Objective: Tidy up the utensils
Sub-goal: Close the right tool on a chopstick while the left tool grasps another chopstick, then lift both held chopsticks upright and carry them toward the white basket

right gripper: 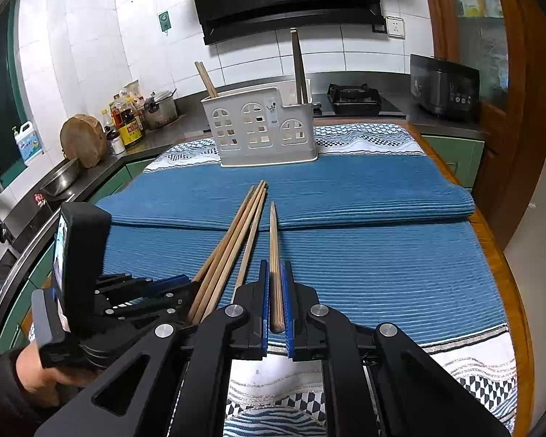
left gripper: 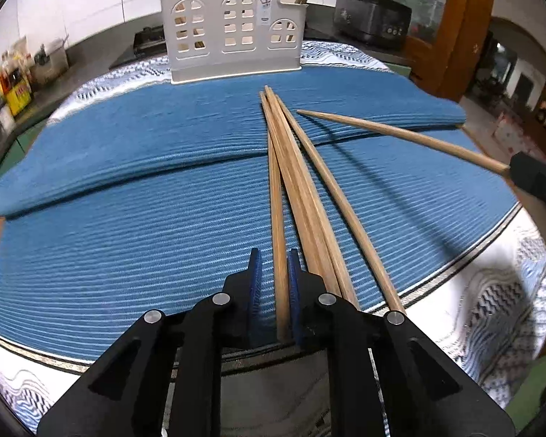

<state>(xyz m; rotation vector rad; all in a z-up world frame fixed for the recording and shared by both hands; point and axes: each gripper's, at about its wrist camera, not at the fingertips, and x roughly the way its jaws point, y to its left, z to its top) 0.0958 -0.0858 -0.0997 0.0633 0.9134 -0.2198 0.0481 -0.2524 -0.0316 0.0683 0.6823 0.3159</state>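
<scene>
right wrist view: the right gripper (right gripper: 276, 293) has its fingers clamped on a single chopstick (right gripper: 274, 251), tip raised toward twelve o'clock, where the white utensil holder (right gripper: 262, 129) stands on the blue mat (right gripper: 382, 266). at nine o'clock, the left gripper (left gripper: 273, 284) has its fingers closed around one stick of the loose chopstick bundle (left gripper: 302, 196) lying on the mat. the pick-up step looks under way; next, each stick likely needs lifting, tilting upright and lowering into a compartment of the holder, where other chopsticks (right gripper: 297, 69) already stand.
</scene>
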